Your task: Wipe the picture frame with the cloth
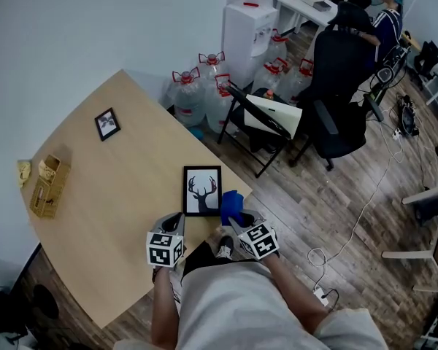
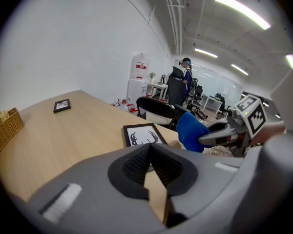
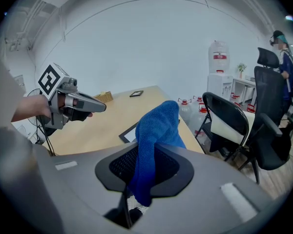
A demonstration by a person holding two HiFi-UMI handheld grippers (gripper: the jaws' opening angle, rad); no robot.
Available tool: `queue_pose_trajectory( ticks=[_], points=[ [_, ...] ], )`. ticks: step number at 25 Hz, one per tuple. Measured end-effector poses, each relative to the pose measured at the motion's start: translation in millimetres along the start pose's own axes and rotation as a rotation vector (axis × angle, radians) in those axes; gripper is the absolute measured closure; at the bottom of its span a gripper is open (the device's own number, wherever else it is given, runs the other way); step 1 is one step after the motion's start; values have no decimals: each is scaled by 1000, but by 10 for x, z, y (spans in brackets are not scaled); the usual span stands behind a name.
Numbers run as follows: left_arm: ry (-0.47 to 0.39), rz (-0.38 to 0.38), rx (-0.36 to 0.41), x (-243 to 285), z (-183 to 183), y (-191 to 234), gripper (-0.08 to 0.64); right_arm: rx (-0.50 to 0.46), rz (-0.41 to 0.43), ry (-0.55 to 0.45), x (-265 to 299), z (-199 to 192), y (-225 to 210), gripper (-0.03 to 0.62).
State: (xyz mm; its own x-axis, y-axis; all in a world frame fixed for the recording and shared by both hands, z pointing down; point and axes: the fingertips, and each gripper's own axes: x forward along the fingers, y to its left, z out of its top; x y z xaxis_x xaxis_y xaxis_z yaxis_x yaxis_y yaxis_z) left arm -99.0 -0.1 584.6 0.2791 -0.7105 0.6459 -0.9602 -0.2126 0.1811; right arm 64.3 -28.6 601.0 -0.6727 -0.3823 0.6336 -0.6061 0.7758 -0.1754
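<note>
My left gripper (image 1: 178, 218): jaws together, nothing between. My right gripper (image 1: 238, 222): level beside it, clamped on cloth (image 1: 229, 204).

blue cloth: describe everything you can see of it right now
The blue cloth looks like thick terry, bunched into a soft wad. The right gripper is shut on its lower part; the free end sticks out past the jaws. It sits by the right edge of the deer picture frame; whether it touches the frame cannot be told.
</note>
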Motion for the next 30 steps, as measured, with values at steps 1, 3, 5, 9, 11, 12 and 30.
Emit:
queue_pose_trajectory(
  ticks=[1,3,5,9,11,12,30],
  points=[
    [0,0,1,-2,6,0,506,0,-1,-1,-5,0,-1,535],
    [-1,-1,3,-2,7,-2,506,2,-4,-1,-9,-12,-7,535],
    [0,-2,5,3,-9,-8,506,5,-7,-1,-10,-30,-15,534],
    [3,-6,7,4,-24,-24,506,6,-14,-1,-30,-35,-34,535],
    [4,-4,8,-1,-21,-17,506,4,-16,-2,-30,-30,-38,535],
    [6,-3,8,-3,-19,-12,506,3,-17,-1,-29,-29,-41,535],
    [4,-7,8,-22,-20,9,506,-4,-28,6,-40,-30,-36,535]
  ],
)
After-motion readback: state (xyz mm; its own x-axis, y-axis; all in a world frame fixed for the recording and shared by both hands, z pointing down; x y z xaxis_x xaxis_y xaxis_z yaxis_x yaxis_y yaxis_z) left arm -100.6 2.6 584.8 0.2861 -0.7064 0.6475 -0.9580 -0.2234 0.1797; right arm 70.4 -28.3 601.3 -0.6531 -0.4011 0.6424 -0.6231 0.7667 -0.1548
